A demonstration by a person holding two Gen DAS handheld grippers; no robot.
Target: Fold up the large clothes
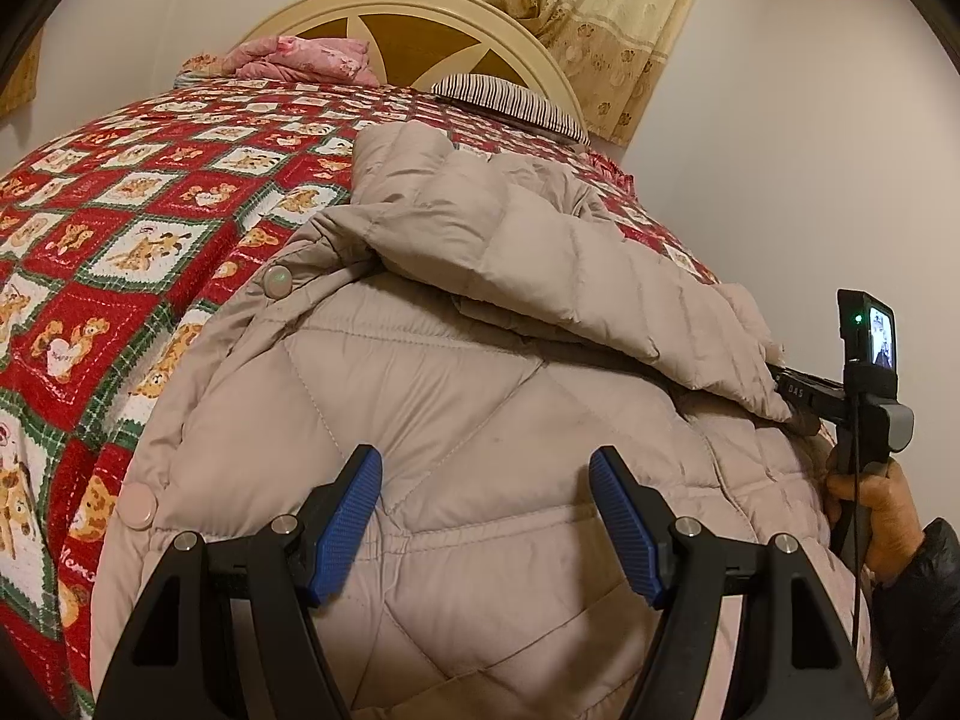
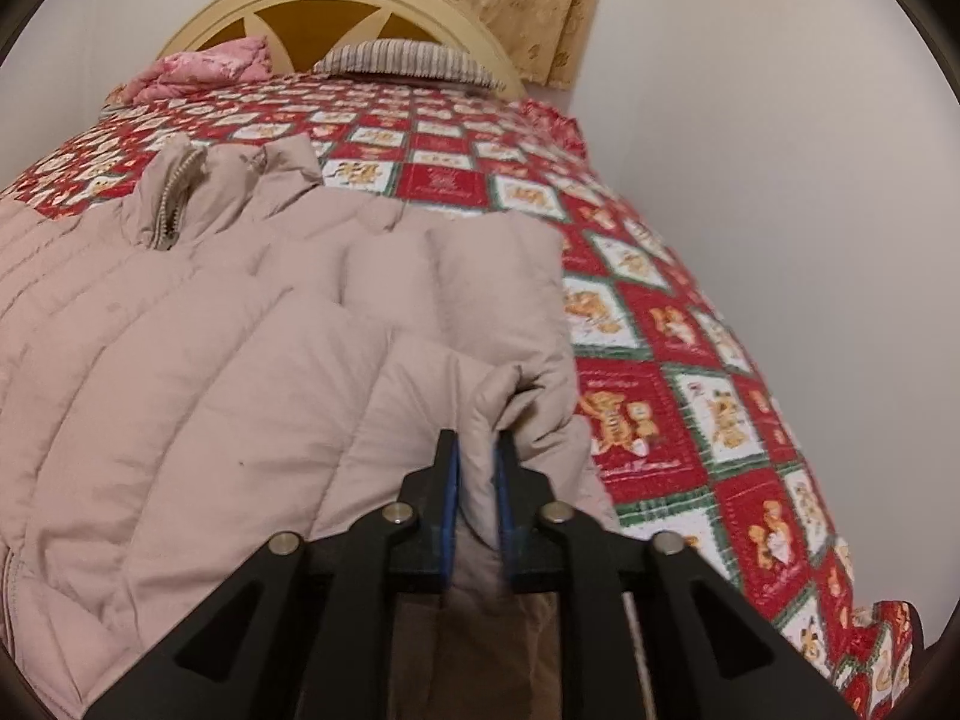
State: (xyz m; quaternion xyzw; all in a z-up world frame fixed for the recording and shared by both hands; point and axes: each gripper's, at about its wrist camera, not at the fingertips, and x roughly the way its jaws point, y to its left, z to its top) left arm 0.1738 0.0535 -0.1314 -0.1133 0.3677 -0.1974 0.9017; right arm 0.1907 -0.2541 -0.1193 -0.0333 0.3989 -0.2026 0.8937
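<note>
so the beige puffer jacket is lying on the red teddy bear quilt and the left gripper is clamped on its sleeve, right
Not quite. The beige puffer jacket does lie on the red teddy bear quilt, but the right gripper pinches the sleeve, as the right wrist view shows. The left gripper is open.

The left claw (image 1: 485,519) stands wide apart and empty over a beige coat (image 1: 468,396) spread on the quilt (image 1: 120,228). To its right, the right claw (image 1: 798,399) reaches under a folded-over sleeve (image 1: 600,264).
</note>
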